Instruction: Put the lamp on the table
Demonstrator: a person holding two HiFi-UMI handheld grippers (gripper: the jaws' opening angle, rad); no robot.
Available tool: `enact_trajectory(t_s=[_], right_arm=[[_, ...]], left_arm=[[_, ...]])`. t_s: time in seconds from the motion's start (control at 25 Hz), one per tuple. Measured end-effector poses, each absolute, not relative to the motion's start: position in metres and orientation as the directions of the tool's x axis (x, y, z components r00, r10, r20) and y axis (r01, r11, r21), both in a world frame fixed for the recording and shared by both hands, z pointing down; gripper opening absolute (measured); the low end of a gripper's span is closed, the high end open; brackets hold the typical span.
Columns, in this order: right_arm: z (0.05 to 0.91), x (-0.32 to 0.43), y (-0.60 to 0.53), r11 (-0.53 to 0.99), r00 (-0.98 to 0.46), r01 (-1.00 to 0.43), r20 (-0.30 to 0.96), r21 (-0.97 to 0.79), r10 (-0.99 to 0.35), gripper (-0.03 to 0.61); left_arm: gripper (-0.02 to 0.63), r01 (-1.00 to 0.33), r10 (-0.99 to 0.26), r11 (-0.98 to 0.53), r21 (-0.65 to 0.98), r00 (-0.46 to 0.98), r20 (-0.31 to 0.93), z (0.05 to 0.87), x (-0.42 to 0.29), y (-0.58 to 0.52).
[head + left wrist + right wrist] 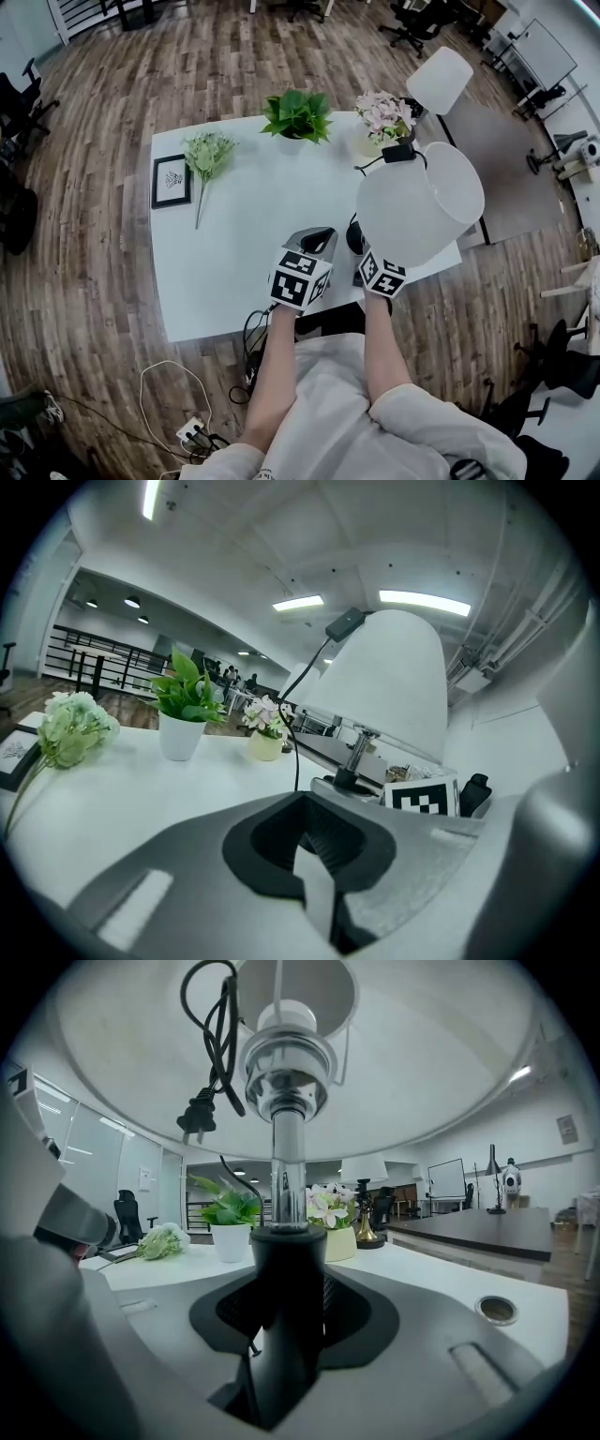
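Observation:
The lamp has a big white shade [419, 211], a chrome stem and a black lower stem [284, 1288]. It leans over the white table's [225, 262] near right corner. My right gripper [382, 274] is shut on that black lower stem, seen in the right gripper view [286, 1335]. The lamp's cord and plug [199, 1115] hang looped under the shade. My left gripper [317, 242] hovers just left of the lamp with its jaws shut on nothing [309, 855]. From the left gripper view the lamp [384, 686] stands to the right; whether its base touches the table I cannot tell.
On the table's far side stand a green potted plant [298, 114] and a pot of pink flowers [382, 117]. A pale bouquet [208, 155] and a framed picture [171, 180] lie at the left. Another white lampshade [439, 80] stands beyond. Cables [187, 412] lie on the floor.

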State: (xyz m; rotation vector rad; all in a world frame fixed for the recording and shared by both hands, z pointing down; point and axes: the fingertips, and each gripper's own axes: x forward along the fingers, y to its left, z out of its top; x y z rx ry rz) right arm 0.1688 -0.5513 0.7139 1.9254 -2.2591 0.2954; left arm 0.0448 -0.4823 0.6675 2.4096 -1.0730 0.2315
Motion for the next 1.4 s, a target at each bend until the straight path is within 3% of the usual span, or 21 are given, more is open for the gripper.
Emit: enact_trajectory(t_s=[0.52,1.04,1.4], right_arm=[[0.720,0.169,-0.518,0.107,-0.123,-0.992,0.286,-0.072,-0.950,0.175],[0.655,0.169,-0.370,0.003,-0.060,-0.990,0.393,-0.142,-0.918,0.175],[0.578,0.184,-0.345,0.132,-0.184,-0.973,0.292,-0.189,-0.939,0.173]], left_arm=[[0.000,-0.729,-0.642,-0.595,0.338,0.685,0.345,0.647,0.034,-0.456],[0.000,-0.711,-0.580,-0.661,0.241,0.687,0.438,0.562,0.011,-0.361],[0.000,-0.728,-0.614,-0.666,0.163,0.659,0.434,0.520,0.048,-0.341]])
